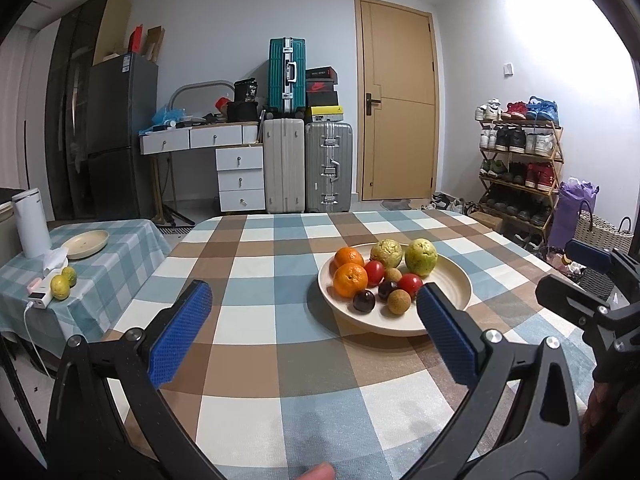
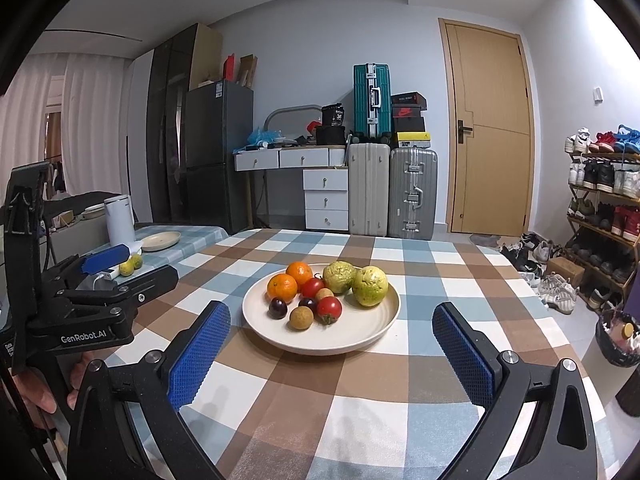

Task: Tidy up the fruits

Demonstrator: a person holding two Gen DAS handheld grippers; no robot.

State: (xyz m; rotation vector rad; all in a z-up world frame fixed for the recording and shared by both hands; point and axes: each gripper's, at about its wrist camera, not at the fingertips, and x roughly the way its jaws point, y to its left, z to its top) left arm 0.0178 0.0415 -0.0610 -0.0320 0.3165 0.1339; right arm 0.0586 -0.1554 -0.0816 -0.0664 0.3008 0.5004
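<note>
A cream plate (image 1: pixel 448 280) (image 2: pixel 360 332) sits on the checked table. It holds two oranges (image 1: pixel 350 279) (image 2: pixel 282 287), two green guavas (image 1: pixel 421 257) (image 2: pixel 370 285), two red tomatoes (image 1: pixel 410 283) (image 2: pixel 329 307), two dark plums (image 1: pixel 364 301) (image 2: pixel 277 307) and two brown longans (image 1: pixel 399 302) (image 2: pixel 301 317). My left gripper (image 1: pixel 314 300) is open and empty, held over the table left of the plate. My right gripper (image 2: pixel 332 320) is open and empty, with the plate seen between its fingers, further off.
A side table (image 1: pixel 120 236) at the left holds an empty cream plate (image 1: pixel 86 243) (image 2: pixel 161 240), a white kettle (image 1: pixel 32 222), two green-yellow citrus fruits (image 1: pixel 64 281) (image 2: pixel 130 266) and a power bank. Suitcases, a door and a shoe rack stand behind.
</note>
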